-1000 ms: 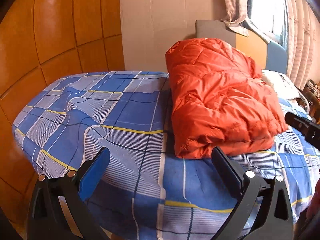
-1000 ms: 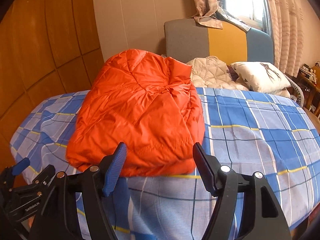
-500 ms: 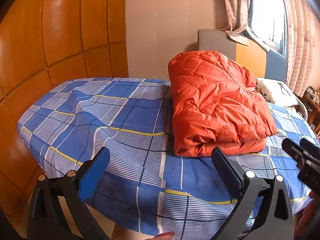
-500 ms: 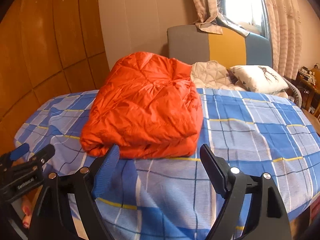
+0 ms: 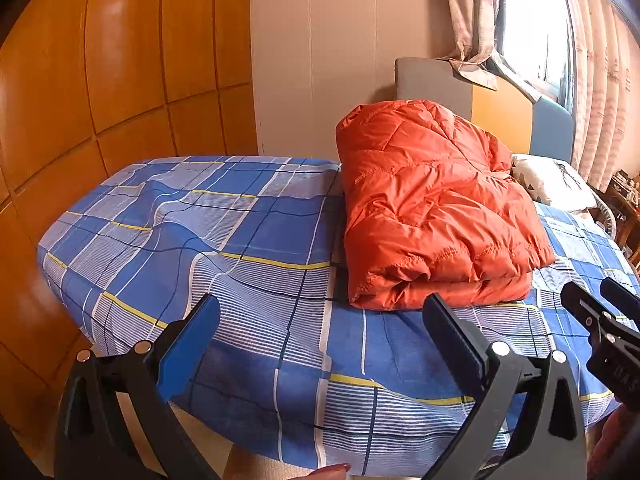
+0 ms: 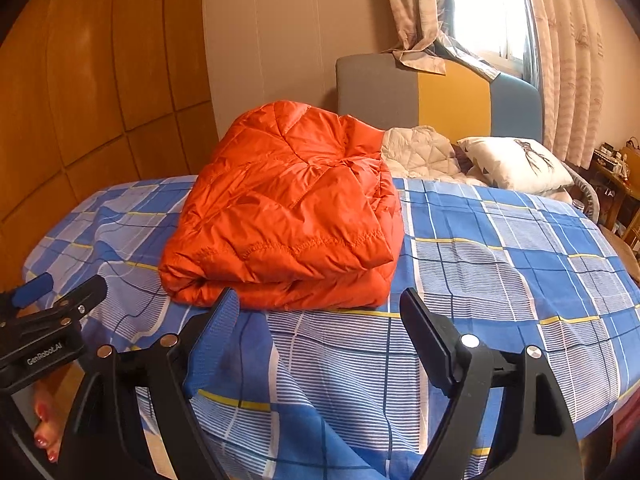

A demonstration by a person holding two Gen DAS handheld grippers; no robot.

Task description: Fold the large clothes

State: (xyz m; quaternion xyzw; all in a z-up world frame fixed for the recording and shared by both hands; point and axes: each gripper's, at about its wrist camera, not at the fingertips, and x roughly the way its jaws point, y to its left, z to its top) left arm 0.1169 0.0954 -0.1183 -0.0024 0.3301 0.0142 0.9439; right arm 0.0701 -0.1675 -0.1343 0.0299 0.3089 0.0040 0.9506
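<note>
An orange quilted down jacket (image 5: 432, 208) lies folded in a thick rectangular bundle on the blue plaid bed sheet (image 5: 240, 240). It also shows in the right wrist view (image 6: 288, 216). My left gripper (image 5: 320, 332) is open and empty, held back from the bed's foot edge, left of and in front of the jacket. My right gripper (image 6: 320, 328) is open and empty, directly in front of the jacket's near edge, apart from it. The right gripper's body shows at the right edge of the left wrist view (image 5: 608, 332).
A wooden panelled wardrobe (image 5: 100, 100) stands left of the bed. A grey, yellow and blue headboard (image 6: 436, 96) is at the far end, with a white pillow (image 6: 516, 164) and a cream quilt (image 6: 420, 152). Curtains (image 6: 568, 60) and a cluttered side table (image 6: 616, 168) are at right.
Both grippers have drawn back and away from the jacket, which now looks smaller and farther off. The jacket lies still and both grippers stay open.
</note>
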